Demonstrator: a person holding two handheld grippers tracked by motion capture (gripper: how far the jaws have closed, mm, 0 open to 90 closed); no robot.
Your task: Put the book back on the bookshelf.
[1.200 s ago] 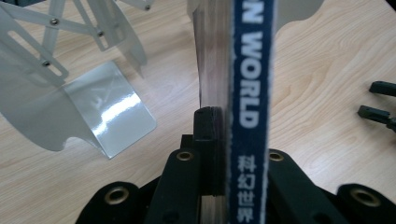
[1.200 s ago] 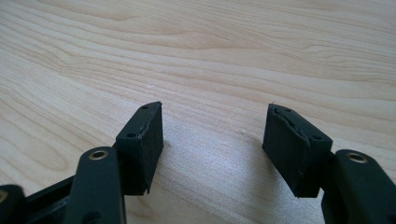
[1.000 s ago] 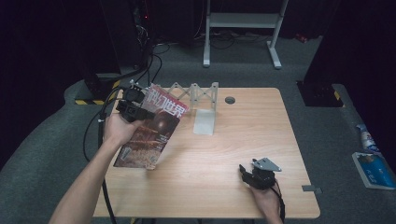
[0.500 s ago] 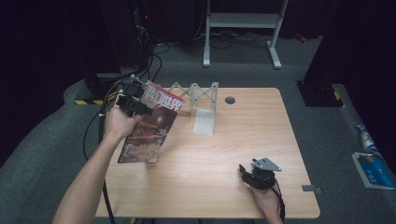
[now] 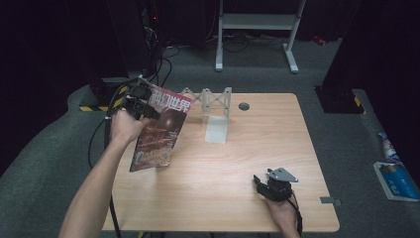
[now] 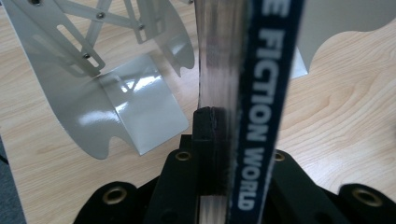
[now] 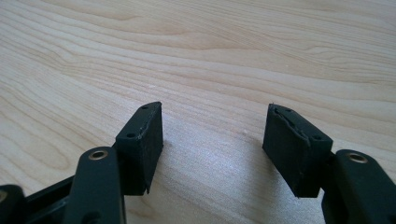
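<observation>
A light wooden rectangular desk [image 5: 257, 148] carried a folding white metal book stand [image 5: 214, 111] at its rear centre. Left of the stand, the left hand-held gripper [image 5: 141, 106] held a glossy red-covered magazine [image 5: 161, 131] tilted above the desk's left part, its spine [image 6: 259, 107] between the jaws. The right hand-held gripper [image 5: 270, 186] rested at the front right, well apart from both.

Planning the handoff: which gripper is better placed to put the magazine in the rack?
Left. The left gripper already clamps the magazine beside the rack; the right gripper rests open on the table's near edge.
</observation>
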